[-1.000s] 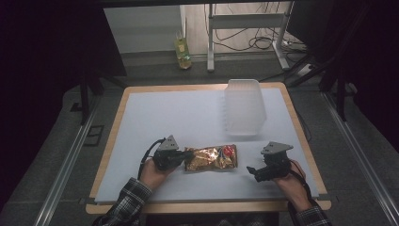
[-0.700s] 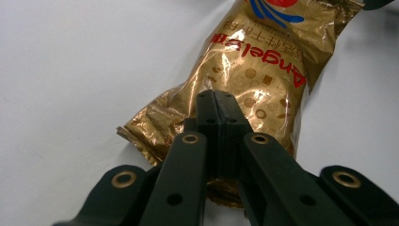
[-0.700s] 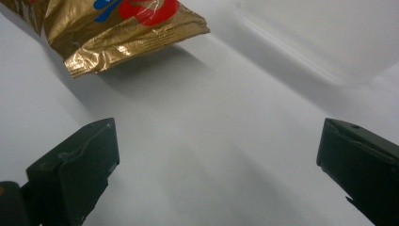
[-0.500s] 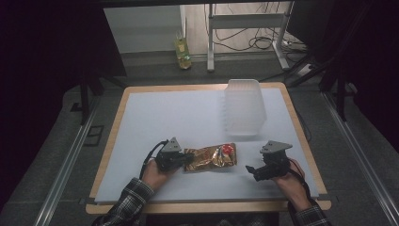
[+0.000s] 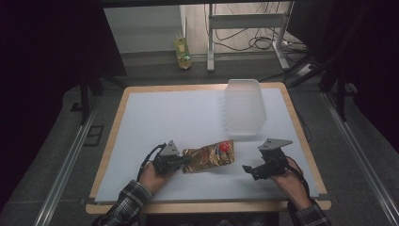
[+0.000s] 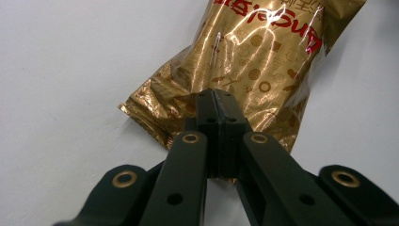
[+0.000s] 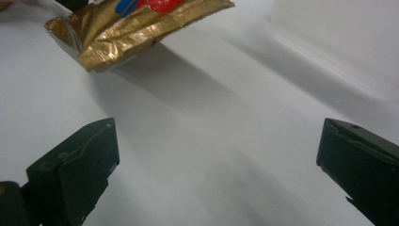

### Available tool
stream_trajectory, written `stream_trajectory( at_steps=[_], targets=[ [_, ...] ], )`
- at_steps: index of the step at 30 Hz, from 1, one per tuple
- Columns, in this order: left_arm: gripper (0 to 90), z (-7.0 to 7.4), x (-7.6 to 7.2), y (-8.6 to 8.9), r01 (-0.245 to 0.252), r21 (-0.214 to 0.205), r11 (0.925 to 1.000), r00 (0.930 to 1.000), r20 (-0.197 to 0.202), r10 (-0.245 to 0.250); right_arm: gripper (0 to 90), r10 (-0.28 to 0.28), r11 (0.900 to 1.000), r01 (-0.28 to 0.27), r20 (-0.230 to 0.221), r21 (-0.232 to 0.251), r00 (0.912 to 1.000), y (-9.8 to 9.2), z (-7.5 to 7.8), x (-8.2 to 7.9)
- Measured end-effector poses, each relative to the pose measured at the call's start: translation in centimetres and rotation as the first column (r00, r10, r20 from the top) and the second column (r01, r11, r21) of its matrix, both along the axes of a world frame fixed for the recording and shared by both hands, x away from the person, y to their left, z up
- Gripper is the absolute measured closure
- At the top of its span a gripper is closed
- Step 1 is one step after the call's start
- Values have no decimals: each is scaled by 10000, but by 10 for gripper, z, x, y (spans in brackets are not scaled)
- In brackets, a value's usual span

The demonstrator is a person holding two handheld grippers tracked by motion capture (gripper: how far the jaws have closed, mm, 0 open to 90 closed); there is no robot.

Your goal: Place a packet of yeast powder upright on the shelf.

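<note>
A gold foil snack bag [image 5: 207, 159] with red print lies across the front middle of the white mat [image 5: 179, 117]. My left gripper [image 5: 186, 161] is shut on the bag's crimped left end. In the left gripper view the black jaws meet on the bag's [image 6: 254, 52] seam, left gripper [image 6: 215, 99]. The bag's far end [image 7: 136, 23] hangs just above the mat and casts a shadow. My right gripper [image 5: 249, 170] stands open to the right of the bag, apart from it. Its jaws are wide with bare mat between them, right gripper [image 7: 216, 155].
A clear plastic container [image 5: 243, 108] stands at the back right of the mat, beyond the right gripper, and shows as a pale wall [image 7: 339, 37]. The wooden table edge [image 5: 301, 136] frames the mat. A yellow bottle [image 5: 182, 48] stands on the floor beyond.
The bag's right end has tipped up slightly while the left gripper keeps its hold. Both hands have stayed nearly where they were.
</note>
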State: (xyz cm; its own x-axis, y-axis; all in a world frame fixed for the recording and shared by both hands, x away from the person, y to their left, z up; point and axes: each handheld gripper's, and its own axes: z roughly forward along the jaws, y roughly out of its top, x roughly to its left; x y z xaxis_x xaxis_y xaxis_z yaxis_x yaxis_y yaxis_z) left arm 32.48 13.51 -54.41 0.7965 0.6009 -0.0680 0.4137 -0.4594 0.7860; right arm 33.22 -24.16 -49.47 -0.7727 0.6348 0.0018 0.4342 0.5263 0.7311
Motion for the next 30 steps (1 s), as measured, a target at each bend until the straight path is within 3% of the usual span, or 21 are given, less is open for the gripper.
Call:
stream_trajectory(
  at_steps=[1, 3, 8, 12, 18, 23, 26, 27, 30],
  targets=[
    [900, 0, 0, 0, -43, 32, 10000, 10000, -45, 43, 0, 72, 10000, -72, -98, 42, 9999, 1, 0, 1],
    [900, -3, -1, 2, -251, 531, 9983, 9993, -254, 265, 0, 236, 9993, -221, -492, 315, 9985, 3, 3, 4],
    [899, -3, -1, 1, -246, 593, 9979, 9995, -181, 257, 3, 390, 9967, -322, -913, 743, 9951, 8, 5, 7],
    [899, -3, -2, 0, -274, 633, 9976, 9995, -119, 283, 3, 498, 9939, -335, -1567, 1053, 9864, 17, 6, 12],
    [899, -2, -2, 1, -255, 648, 9976, 9996, -135, 264, 3, 463, 9965, -319, -1928, 774, 9802, 29, 10, 22],
    [899, -3, -3, 0, -293, 694, 9972, 9995, -58, 297, 4, 433, 9904, -38, -2836, 1382, 9580, 46, 11, 37],
    [899, -3, -4, -1, -345, 772, 9964, 9994, 45, 343, 30, 454, 9886, 14, -3075, 1505, 9505, 52, 10, 41],
    [899, -3, -4, -1, -341, 751, 9966, 9994, 12, 341, 59, 444, 9880, 45, -3120, 1544, 9491, 55, 10, 43],
    [899, -3, -3, 0, -332, 701, 9970, 9994, -58, 337, 191, 533, 9811, 203, -3700, 1922, 9275, 65, 9, 48]
  ],
)
